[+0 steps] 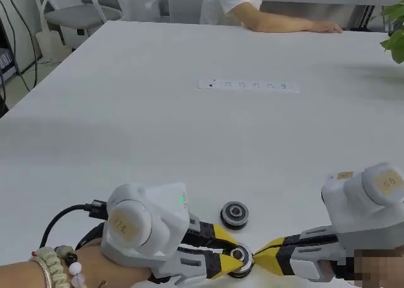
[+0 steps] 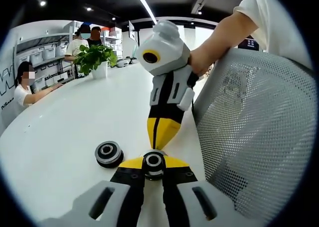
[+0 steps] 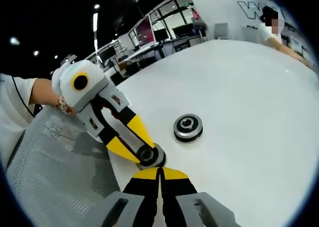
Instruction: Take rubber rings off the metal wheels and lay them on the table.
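Wheel at the near edge of the table, between 2 grippers.
Left gripper clamps it, I think to steady it; right gripper, jaws closed, touches its rim, probably to peel the rubber ring. 1 more wheel lies just beside.

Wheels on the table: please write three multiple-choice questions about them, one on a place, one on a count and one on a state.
1. Where is the free wheel?
A. on the table, just beyond the held wheel
B. on the floor
C. inside a box

2. How many wheels does the head view show?
A. one
B. two
C. four

3. What is the left gripper doing?
A. hanging wide open
B. gripping the held wheel
C. lying flat on the table

Answers:
1 A, it rests on the white top just past the jaws.
2 B, one wheel is free and one is held.
3 B, its yellow jaws press both sides of the wheel.
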Available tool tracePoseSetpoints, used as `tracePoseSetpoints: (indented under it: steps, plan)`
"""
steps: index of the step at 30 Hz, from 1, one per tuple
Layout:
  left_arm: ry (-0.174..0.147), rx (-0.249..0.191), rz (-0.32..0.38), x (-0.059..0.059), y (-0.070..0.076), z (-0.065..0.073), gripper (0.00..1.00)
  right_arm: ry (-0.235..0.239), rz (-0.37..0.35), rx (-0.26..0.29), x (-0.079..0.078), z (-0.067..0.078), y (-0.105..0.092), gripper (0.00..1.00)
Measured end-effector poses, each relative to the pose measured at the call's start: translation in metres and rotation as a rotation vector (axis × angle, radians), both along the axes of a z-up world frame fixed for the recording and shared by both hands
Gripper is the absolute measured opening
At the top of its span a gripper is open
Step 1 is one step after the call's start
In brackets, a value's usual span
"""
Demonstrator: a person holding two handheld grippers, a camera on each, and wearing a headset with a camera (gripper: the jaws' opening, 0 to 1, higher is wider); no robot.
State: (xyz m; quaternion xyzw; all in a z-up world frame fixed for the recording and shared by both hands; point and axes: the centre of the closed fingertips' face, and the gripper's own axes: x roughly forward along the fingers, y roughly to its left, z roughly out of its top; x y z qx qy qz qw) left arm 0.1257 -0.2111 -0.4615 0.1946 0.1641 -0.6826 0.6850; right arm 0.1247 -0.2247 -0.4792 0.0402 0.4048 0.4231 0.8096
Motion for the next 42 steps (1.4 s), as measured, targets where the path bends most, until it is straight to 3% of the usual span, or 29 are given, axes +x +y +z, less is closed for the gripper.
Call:
tracePoseSetpoints:
  steps: [13, 42]
  plan:
    - [0.000, 0.004, 0.008, 0.001, 0.000, 0.000, 0.07, 0.033, -0.050, 0.070, 0.002, 0.007, 0.002, 0.00]
    - [-0.002, 0.013, 0.011, 0.002, 0.001, 0.000, 0.07, 0.050, -0.063, 0.090, 0.002, 0.015, 0.008, 0.00]
